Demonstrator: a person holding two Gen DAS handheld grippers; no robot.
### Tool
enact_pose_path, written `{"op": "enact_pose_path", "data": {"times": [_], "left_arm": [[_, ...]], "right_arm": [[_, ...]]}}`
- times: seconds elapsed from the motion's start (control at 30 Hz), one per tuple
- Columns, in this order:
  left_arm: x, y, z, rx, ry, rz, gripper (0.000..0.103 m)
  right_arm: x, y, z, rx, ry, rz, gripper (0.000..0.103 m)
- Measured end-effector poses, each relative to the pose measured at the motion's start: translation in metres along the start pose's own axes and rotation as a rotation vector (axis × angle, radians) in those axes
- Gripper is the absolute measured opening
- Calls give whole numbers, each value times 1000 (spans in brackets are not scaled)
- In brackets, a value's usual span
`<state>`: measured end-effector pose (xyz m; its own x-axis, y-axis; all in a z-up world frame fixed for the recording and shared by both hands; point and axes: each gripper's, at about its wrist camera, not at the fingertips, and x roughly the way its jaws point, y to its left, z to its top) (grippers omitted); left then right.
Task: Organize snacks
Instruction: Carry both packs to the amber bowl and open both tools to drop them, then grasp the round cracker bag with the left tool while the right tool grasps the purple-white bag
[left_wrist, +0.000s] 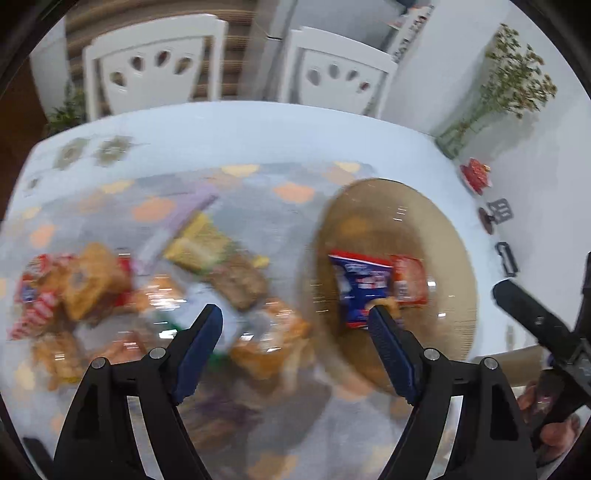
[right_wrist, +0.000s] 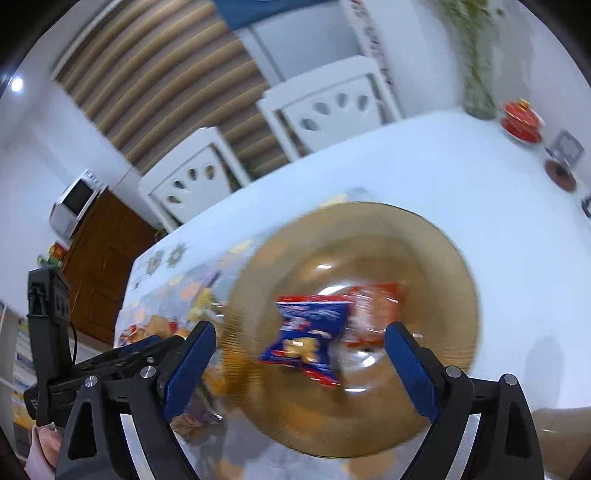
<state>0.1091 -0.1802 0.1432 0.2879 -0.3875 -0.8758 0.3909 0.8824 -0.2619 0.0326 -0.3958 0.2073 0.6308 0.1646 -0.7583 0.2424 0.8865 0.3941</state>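
An amber glass plate (left_wrist: 439, 221) sits on the table and holds a blue snack packet (left_wrist: 360, 284) and an orange-red packet (left_wrist: 408, 282). They also show in the right wrist view: the plate (right_wrist: 443, 254), the blue packet (right_wrist: 306, 332), the orange-red packet (right_wrist: 373, 314). A blurred pile of loose snack packets (left_wrist: 110, 288) lies left of the plate. My left gripper (left_wrist: 295, 328) is open and empty above the pile's right end. My right gripper (right_wrist: 299, 354) is open and empty above the plate.
Two white chairs (left_wrist: 155, 62) stand behind the table. A vase with a plant (left_wrist: 480, 110), a red dish (left_wrist: 476, 173) and small dark items (left_wrist: 495, 218) sit at the table's far right. The patterned mat (left_wrist: 258, 184) covers the near table.
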Motion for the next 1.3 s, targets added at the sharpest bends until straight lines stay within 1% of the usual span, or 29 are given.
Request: {"op": "enact_pose_path", "data": {"times": [0.07, 0.1, 0.2, 0.27, 0.4, 0.53, 0.63, 0.67, 0.73, 0.8, 0.87, 0.9, 0.93, 1.0, 1.03, 1.07, 1.1, 1.13, 1.17, 1.23, 1.3], "left_arm": [[-11, 18, -4, -8, -11, 30, 80], [-16, 27, -6, -15, -19, 40, 80], [-35, 64, -17, -49, -33, 97, 80], [-44, 88, -24, -75, -45, 118, 80], [-54, 137, -42, -149, -31, 194, 80], [-57, 186, -66, -266, -25, 218, 80], [-48, 211, -83, -322, 2, 239, 80], [-44, 217, -88, -333, 8, 239, 80], [-34, 226, -97, -360, 17, 236, 80], [-29, 231, -100, -396, 13, 231, 80], [-23, 239, -103, -432, 2, 205, 80], [-19, 241, -102, -438, 1, 198, 80], [-14, 242, -101, -434, 3, 198, 80], [-2, 242, -96, -404, 15, 203, 81], [5, 241, -94, -387, 25, 209, 85], [15, 243, -94, -374, 44, 207, 95], [28, 246, -95, -363, 70, 195, 101], [28, 239, -95, -309, 28, 229, 103], [31, 233, -96, -253, 2, 265, 103], [38, 222, -100, -163, -40, 331, 103], [39, 220, -103, -146, -68, 345, 103]], "right_arm": [[5, 22, 0, -42, -5, 16, 91], [9, 39, -1, -76, -3, 21, 91], [22, 73, -6, -140, 16, 41, 91], [33, 97, -13, -175, 36, 60, 91], [59, 138, -36, -232, 101, 98, 91], [87, 167, -66, -293, 182, 108, 91], [112, 179, -90, -333, 259, 105, 91], [120, 181, -96, -342, 285, 100, 91], [142, 183, -113, -363, 369, 94, 91], [158, 184, -127, -380, 419, 68, 91], [166, 182, -132, -387, 424, 43, 91], [171, 180, -136, -388, 424, 29, 93], [175, 178, -137, -382, 432, 24, 95], [186, 171, -140, -353, 465, 10, 103], [198, 163, -144, -321, 503, -6, 103], [205, 156, -146, -294, 527, -9, 103], [197, 156, -145, -310, 443, 20, 103], [199, 153, -148, -311, 425, 27, 103], [197, 153, -149, -327, 401, 29, 103], [195, 157, -158, -404, 364, 17, 103], [197, 164, -168, -517, 364, -14, 103]]}}
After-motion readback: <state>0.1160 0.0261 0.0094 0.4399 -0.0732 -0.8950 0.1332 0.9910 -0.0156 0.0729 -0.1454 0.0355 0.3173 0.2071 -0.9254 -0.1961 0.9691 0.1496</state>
